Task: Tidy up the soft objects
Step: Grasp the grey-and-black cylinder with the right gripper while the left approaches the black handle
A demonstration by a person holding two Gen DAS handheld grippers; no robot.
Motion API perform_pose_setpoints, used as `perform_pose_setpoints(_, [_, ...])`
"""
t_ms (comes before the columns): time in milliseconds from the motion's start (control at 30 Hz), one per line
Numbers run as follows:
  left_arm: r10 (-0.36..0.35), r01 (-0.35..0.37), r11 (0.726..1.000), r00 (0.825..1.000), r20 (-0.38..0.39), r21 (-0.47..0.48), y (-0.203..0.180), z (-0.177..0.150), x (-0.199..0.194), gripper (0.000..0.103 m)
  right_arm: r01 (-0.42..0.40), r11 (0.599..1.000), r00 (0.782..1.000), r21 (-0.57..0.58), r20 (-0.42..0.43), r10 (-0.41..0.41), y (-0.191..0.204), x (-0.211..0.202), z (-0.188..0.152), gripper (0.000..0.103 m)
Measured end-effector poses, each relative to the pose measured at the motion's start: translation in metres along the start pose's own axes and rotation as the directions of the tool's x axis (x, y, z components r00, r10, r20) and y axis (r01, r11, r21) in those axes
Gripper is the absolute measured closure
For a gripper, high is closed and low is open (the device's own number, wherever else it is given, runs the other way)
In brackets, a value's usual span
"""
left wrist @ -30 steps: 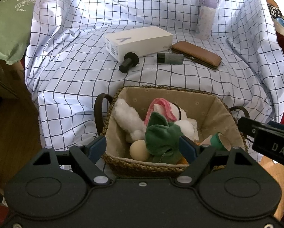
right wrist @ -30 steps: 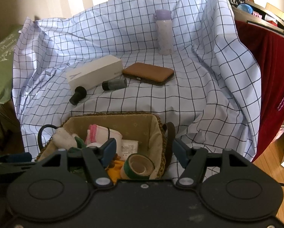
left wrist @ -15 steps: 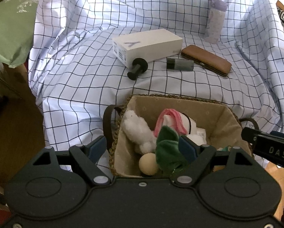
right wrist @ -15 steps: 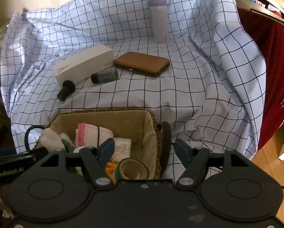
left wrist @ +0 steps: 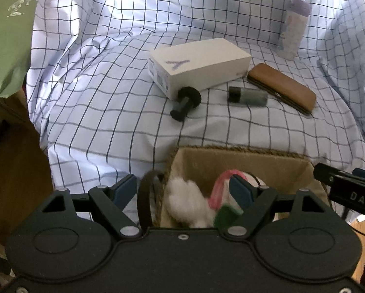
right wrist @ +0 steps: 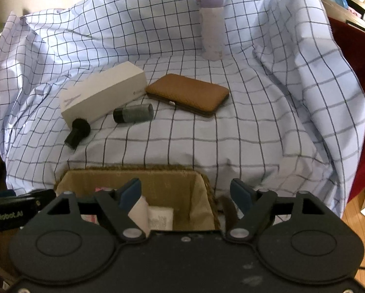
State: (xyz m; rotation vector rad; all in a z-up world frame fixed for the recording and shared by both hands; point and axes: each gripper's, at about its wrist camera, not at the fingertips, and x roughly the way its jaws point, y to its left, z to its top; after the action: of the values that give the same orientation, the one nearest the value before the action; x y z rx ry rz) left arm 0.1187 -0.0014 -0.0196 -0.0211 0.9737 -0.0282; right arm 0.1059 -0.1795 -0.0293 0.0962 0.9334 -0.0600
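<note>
The left gripper (left wrist: 183,190) stands with its jaws apart and nothing between them, poised over the left end of the woven basket (left wrist: 233,149); its blue fingertips straddle the basket's dark handle (left wrist: 145,200). The right gripper (right wrist: 186,191) is likewise spread wide and empty, over the basket's right end (right wrist: 133,167). The soft objects lie inside the basket, mostly hidden behind the gripper bodies: from the left wrist view a white fluffy piece (left wrist: 187,201), a pink-edged cloth (left wrist: 219,188) and a blurred green item (left wrist: 225,216) are partly visible; their lower parts are cut off. From the right wrist view only a pale folded piece (right wrist: 139,211) and a printed white packet (right wrist: 160,218) show, and the rest of the contents cannot be made out. On the checked cloth (right wrist: 255,122) beyond the basket rest a white box (right wrist: 101,92), a black roller-like item (right wrist: 77,131) just beside it, a dark grey cylinder (right wrist: 133,113), a brown case (right wrist: 189,94) and an upright lilac bottle (right wrist: 211,24). Motion blur softens the details in both views.
</note>
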Motion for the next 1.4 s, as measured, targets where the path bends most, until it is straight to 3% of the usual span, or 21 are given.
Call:
perform_pose_setpoints(233, [0.013, -0.013, 1.0, 1.0, -0.015, -0.013, 0.005, 0.024, 0.026, 0.024, 0.007, 1.0, 0.999, -0.026, 0.04, -0.006, 0.016, 0.021, 0.026, 0.023])
perform_pose_setpoints(700, [0.037, -0.04, 0.998, 0.998, -0.056, -0.052, 0.024, 0.045, 0.061, 0.024, -0.046, 0.989, 0.998, -0.138, 0.032, 0.051, 0.07, 0.088, 0.073, 0.023])
perform_pose_setpoints(1033, [0.038, -0.045, 0.996, 0.995, -0.088, -0.081, 0.037, 0.048, 0.074, 0.024, -0.007, 0.99, 1.0, -0.138, 0.006, 0.008, 0.095, 0.134, 0.088, 0.024])
perform_pose_setpoints(1400, [0.032, -0.041, 0.994, 0.995, -0.091, -0.097, 0.041, 0.051, 0.076, 0.024, 0.019, 0.989, 1.0, -0.144, -0.019, -0.022, 0.102, 0.154, 0.088, 0.028])
